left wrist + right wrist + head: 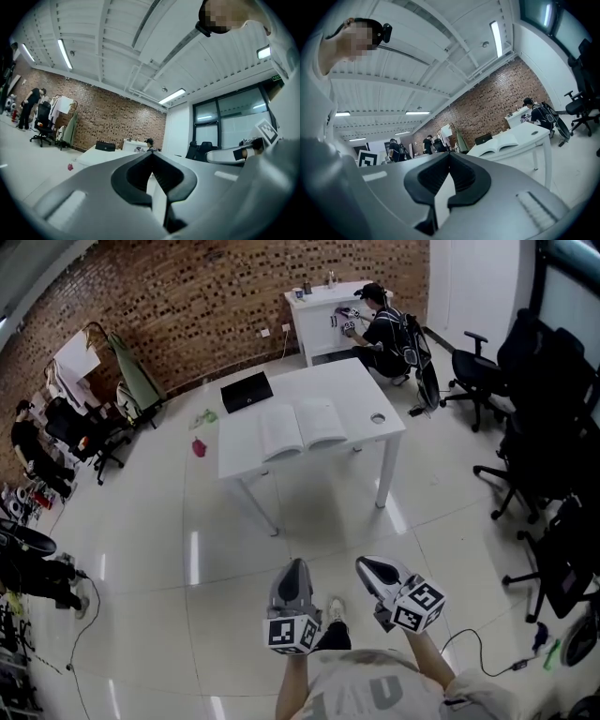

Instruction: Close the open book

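- Brick wall (187,306) at the back; white wall (478,277) at the right.
- Glossy white floor (169,549), with light streaks reflected in it.
- White table (361,381) mid-room; white desk (314,320) against the bricks.
- Black chairs (539,442) crowd the right side.
- Clothes rack (131,381) by the left wall.
- White ribbed ceiling (117,37) with strip lights (64,54).
- Dark-framed windows (234,117).

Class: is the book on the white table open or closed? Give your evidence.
Open. The book lies flat on the white table, pages facing up on both sides of its centre fold.

print on the open book (302,427) is too small to read.
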### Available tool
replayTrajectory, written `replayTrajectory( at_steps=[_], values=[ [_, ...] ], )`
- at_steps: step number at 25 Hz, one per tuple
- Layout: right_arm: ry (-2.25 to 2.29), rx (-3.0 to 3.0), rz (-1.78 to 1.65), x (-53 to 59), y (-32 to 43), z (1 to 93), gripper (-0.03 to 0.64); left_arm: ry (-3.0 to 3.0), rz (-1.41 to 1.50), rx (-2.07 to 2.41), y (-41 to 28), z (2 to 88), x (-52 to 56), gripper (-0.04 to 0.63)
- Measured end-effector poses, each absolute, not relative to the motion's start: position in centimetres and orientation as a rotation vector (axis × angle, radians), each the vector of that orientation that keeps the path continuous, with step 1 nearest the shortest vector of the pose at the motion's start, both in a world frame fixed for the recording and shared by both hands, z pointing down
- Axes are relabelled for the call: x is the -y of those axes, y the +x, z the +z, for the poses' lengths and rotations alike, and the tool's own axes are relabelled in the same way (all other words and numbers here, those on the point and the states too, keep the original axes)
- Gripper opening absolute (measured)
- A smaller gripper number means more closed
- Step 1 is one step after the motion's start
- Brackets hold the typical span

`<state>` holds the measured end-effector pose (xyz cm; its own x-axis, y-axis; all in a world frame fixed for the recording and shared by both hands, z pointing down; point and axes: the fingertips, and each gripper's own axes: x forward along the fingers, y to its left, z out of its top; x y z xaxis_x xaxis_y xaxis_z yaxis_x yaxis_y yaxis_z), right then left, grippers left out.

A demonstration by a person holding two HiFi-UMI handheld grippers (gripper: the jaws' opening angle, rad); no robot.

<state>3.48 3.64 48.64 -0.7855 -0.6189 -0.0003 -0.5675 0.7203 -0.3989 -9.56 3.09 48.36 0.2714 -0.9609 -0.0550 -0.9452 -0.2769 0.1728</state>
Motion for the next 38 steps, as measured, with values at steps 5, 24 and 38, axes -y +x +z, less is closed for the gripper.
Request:
replayTrajectory(
  at_steps=[5, 24, 38],
  values=[
    [-0.994, -2.777, -0.509, 5.9, -0.5, 46.4, 0.005, 2.49, -0.232, 1.776, -13.1, 46.2, 6.8, 0.017],
    [-0.978, -2.718, -0.576, 30.8, -4.7, 46.5, 0.005, 2.436, -0.285, 1.871, -17.4, 44.6, 30.7, 0.015],
    [-0.926, -2.62, -0.742, 39.4, -5.8, 46.9, 0.005, 2.407, -0.226, 1.833, -15.7, 46.4, 39.0, 0.017]
  ],
)
